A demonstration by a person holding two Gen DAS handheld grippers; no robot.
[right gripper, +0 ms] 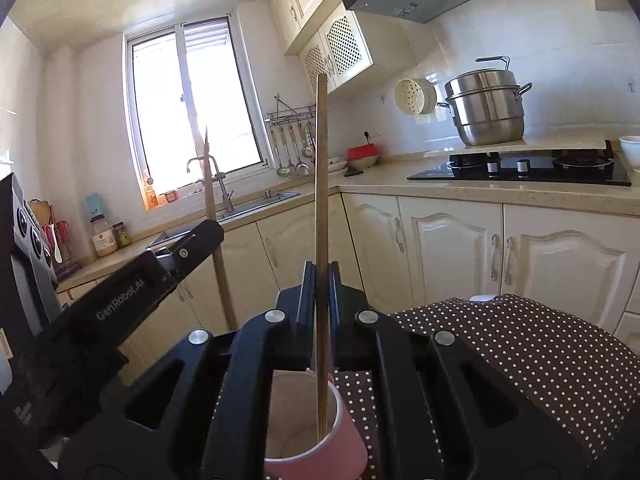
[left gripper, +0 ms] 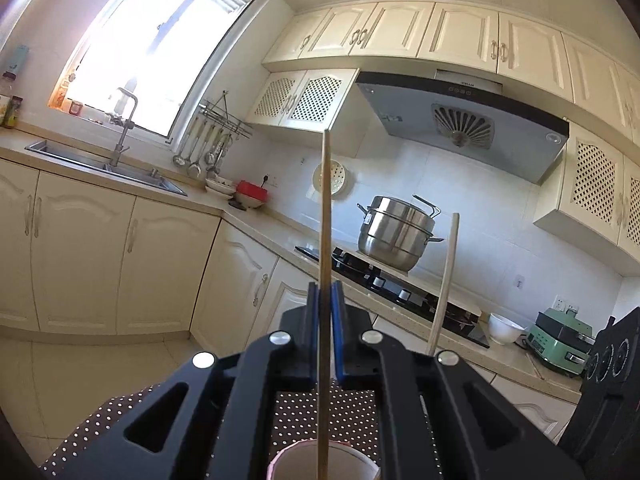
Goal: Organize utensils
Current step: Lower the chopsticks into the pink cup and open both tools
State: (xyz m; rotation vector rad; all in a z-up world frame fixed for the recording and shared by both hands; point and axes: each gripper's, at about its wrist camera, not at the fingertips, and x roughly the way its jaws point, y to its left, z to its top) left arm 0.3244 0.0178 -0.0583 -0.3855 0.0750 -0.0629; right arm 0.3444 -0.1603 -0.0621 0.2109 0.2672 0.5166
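From the left wrist, the left gripper (left gripper: 326,300) clamps an upright pale wooden chopstick (left gripper: 325,240) whose lower end dips into the near pink cylindrical cup (left gripper: 320,462), while from the right wrist the right gripper (right gripper: 321,280) pinches a darker wooden chopstick (right gripper: 321,184) standing in that cup (right gripper: 340,436) on the brown polka-dot cloth (right gripper: 520,344).

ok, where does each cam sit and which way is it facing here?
Left wrist: on the left gripper, facing the stove corner; its chopstick stands over the pink cup; right gripper's body at right edge.
Right wrist: on the right gripper, facing sink and window; its chopstick dips into the cup; left gripper crosses left.
Shared: cup, steamer pot, dotted cloth.
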